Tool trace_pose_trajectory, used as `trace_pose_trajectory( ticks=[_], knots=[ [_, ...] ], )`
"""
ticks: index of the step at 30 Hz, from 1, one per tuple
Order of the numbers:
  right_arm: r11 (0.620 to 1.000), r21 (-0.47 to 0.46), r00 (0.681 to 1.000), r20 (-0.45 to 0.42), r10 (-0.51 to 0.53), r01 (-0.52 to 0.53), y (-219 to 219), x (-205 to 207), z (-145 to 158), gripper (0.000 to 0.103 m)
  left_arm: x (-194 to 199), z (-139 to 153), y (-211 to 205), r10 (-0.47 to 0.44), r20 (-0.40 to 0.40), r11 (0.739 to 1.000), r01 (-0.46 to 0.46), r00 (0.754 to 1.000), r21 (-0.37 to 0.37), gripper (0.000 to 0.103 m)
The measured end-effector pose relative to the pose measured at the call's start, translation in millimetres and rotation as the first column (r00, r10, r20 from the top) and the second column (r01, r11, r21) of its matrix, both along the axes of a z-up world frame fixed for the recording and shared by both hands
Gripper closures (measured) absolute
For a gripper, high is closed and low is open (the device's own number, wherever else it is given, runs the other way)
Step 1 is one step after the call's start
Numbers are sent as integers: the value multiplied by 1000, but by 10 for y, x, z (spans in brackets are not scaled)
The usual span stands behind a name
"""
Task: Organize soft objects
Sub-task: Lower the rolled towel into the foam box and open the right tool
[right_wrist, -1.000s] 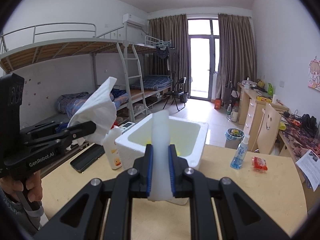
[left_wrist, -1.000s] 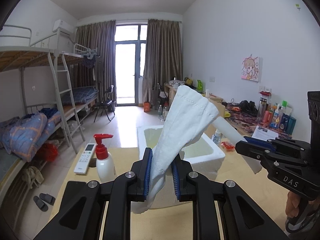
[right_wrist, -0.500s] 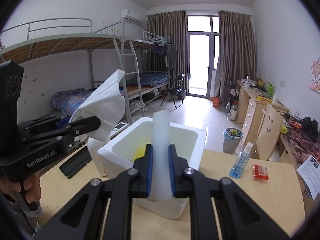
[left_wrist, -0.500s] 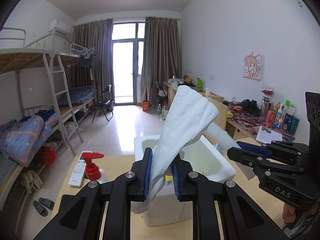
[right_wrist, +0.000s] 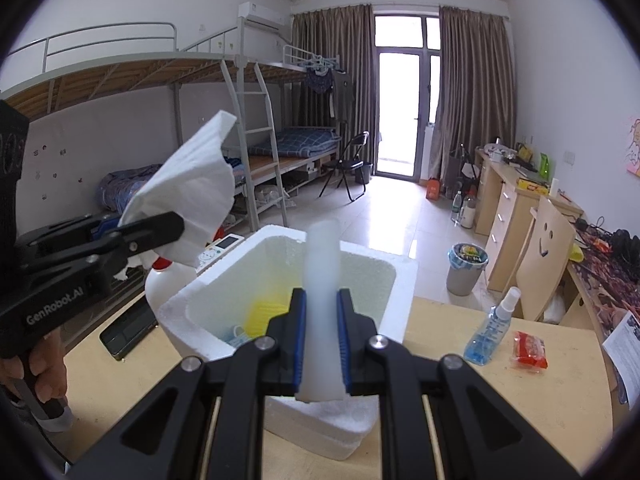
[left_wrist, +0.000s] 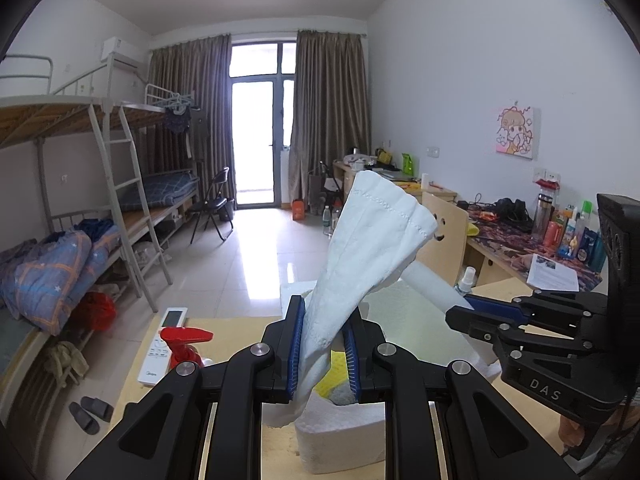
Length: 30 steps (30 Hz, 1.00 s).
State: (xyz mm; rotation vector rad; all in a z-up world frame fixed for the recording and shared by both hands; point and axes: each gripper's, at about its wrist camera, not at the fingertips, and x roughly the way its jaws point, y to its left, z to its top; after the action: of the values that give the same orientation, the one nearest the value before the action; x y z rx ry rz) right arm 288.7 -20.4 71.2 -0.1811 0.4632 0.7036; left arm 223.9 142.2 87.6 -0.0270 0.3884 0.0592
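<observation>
Gripping a crumpled white tissue [left_wrist: 372, 248], the left tongs [left_wrist: 322, 354] hang beside the foam box [right_wrist: 400, 276] on the desk [right_wrist: 480, 392], while the right tongs [right_wrist: 322, 330], clamped on a white foam strip [right_wrist: 322, 264], hover over its opening, likely for dropping both inside.

I see a pale wooden surface [right_wrist: 500, 396]. A white foam box [right_wrist: 392, 280] sits on it near me. To its left stand a white pump bottle with a red top [right_wrist: 160, 284], a white remote [right_wrist: 222, 246] and a flat black case [right_wrist: 128, 330]. To the right are a blue spray bottle [right_wrist: 494, 326], a red packet [right_wrist: 530, 348] and a printed sheet [right_wrist: 628, 340].
</observation>
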Motion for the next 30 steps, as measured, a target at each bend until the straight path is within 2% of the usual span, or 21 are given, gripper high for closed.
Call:
trace_pose_trajectory(
  ticks=[13,21,25,27,28,29,30],
  knots=[
    [998,-13,998,-17,56,-56,242,95,-35,85,-62,22,93,54,0,998,-54,999,15,83],
    [998,-24,997,-56,58,-60,315,192,-95,85,-72,-10,126,68,-8,998,-68,998,13,83],
    [998,-32,996,-74,49,-52,317,231,-107,77,-75,-11,116,62,-3,998,-62,998,15,83],
    [998,-39,996,-81,40,-44,319,247,-112,61,-81,-16,125,65,-4,998,-65,998,13,83],
    [998,-38,996,-80,37,-41,320,249,-115,38,-84,-18,122,66,-4,998,-66,998,13,83],
    [999,-33,996,-79,32,-35,311,248,-115,21,-83,-18,123,67,-3,998,-67,998,12,83],
    [999,-21,997,-76,25,-27,280,244,-109,17,-82,-19,123,68,-3,998,-68,998,13,83]
  ],
)
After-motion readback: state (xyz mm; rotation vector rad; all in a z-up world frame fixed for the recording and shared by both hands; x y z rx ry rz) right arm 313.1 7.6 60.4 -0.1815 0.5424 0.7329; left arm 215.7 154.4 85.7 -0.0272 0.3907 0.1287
